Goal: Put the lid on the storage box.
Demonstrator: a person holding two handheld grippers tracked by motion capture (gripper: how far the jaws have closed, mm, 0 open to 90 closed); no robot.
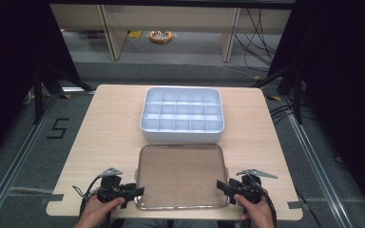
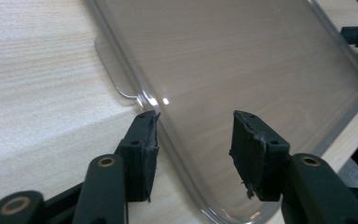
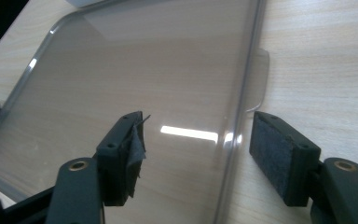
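Observation:
A clear plastic lid (image 1: pixel 180 175) lies flat on the wooden table (image 1: pixel 109 133), close to the front edge. Behind it stands a white box (image 1: pixel 182 114) divided into several empty compartments. My left gripper (image 1: pixel 135 192) sits at the lid's left rim. In the left gripper view the lid (image 2: pixel 242 56) has its rim between the gripper's (image 2: pixel 193 116) jaws, one pad beside the rim outside and the other above the sheet with a gap. My right gripper (image 1: pixel 222 186) is at the right rim. Its (image 3: pixel 198 116) jaws straddle the lid's (image 3: pixel 144 70) edge, apart from it.
The lid has a small tab (image 2: pixel 112 70) on its left side and another tab (image 3: pixel 260 79) on its right. Bare tabletop runs along both sides of the box and lid. Beyond the table are floor, table legs and cables (image 1: pixel 261 33).

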